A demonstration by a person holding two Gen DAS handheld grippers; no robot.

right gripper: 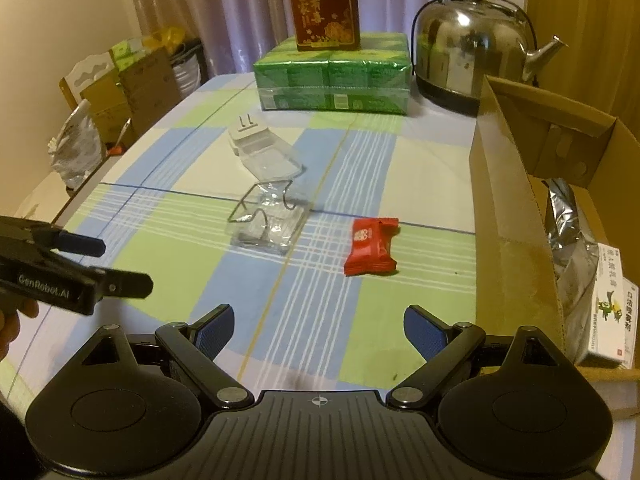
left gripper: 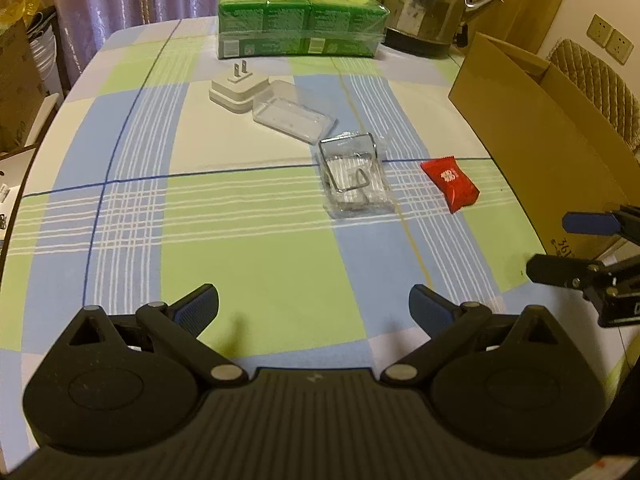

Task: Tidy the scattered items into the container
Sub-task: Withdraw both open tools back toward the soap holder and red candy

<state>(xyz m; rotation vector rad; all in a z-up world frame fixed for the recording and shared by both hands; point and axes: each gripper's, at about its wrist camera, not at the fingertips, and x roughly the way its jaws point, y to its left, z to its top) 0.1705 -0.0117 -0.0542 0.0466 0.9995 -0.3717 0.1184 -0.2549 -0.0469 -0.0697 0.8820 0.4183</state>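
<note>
On the checked tablecloth lie a red snack packet (left gripper: 450, 184) (right gripper: 372, 246), a clear plastic packet with a wire clip (left gripper: 356, 178) (right gripper: 266, 222), a clear plastic lid (left gripper: 294, 114) (right gripper: 272, 162) and a white plug adapter (left gripper: 236, 88) (right gripper: 248, 132). The open cardboard box (left gripper: 536, 136) (right gripper: 516, 216) stands at the right and holds a foil bag (right gripper: 570, 248) and a white carton (right gripper: 612, 304). My left gripper (left gripper: 314, 312) (right gripper: 124, 266) hangs open and empty over the near cloth. My right gripper (right gripper: 318, 330) (left gripper: 548, 246) is open and empty too, near the box.
At the back stand a green wrapped pack of tissues (left gripper: 300, 20) (right gripper: 332, 76) with a red box (right gripper: 324, 4) on top, and a steel kettle (left gripper: 424, 0) (right gripper: 476, 48). Cardboard boxes and a chair (right gripper: 120, 80) crowd the table's left side. A hand (right gripper: 16, 320) holds the left gripper.
</note>
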